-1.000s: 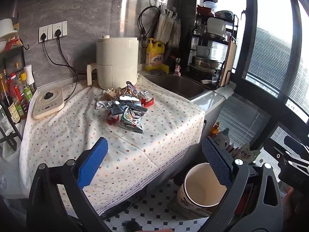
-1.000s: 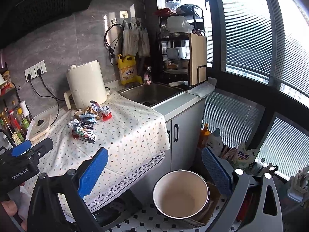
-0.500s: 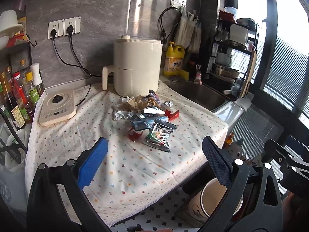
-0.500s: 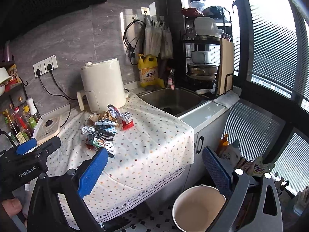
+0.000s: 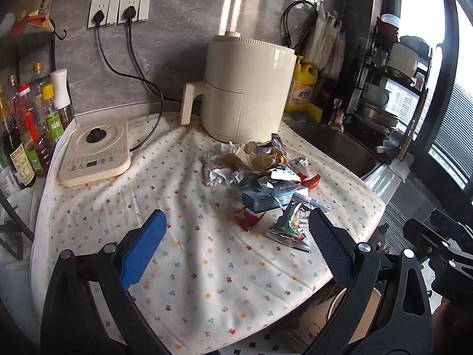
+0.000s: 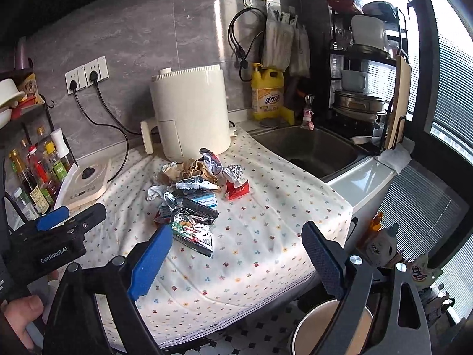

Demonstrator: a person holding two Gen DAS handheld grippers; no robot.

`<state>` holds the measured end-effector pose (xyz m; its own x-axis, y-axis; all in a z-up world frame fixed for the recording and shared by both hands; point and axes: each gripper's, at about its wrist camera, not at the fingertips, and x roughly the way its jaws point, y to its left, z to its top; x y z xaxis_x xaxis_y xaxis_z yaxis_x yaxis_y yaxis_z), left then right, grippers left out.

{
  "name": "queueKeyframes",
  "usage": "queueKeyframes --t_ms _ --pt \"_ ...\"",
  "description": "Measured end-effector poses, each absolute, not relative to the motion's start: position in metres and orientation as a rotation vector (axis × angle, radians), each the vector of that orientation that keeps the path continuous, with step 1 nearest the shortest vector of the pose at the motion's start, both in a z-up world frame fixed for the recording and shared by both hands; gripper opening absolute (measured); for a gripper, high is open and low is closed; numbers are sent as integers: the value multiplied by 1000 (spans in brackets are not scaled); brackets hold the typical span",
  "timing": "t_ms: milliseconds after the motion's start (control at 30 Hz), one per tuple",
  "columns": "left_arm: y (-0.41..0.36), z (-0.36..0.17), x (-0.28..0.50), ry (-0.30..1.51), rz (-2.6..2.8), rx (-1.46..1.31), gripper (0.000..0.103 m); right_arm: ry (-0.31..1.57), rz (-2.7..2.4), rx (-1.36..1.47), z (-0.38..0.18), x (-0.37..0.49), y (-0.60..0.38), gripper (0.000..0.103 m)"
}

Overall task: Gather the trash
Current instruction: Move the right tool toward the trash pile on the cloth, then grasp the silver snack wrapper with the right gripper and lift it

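Both tools wide open, holding nothing: left tool (image 5: pixel 236 251), right tool (image 6: pixel 236 260). Trash pile (image 6: pixel 192 195) on surface just in front of air fryer (image 6: pixel 189 112). Risks: thin foil wrapper (image 6: pixel 193 230) slipping from pads; cloth (image 6: pixel 266 236) snagging, dragging pile off edge.

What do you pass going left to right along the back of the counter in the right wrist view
sauce bottles → induction cooker → air fryer → yellow detergent jug → sink → dish rack
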<state>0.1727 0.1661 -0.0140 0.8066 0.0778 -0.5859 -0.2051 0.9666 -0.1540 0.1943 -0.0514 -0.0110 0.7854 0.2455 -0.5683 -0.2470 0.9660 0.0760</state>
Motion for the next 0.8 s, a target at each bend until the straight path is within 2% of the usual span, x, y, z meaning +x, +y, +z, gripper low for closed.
queueKeyframes --t_ms 133,367,467,800 --pt "177 -27 195 642 130 -230 84 665 293 5 -22 215 -36 80" --pt "189 -56 233 730 113 -230 61 738 323 11 -42 244 -11 80" --pt "197 -65 242 755 118 -225 54 770 339 11 -53 256 3 80" --pt "218 -87 254 817 127 -219 46 840 367 25 -88 285 41 79"
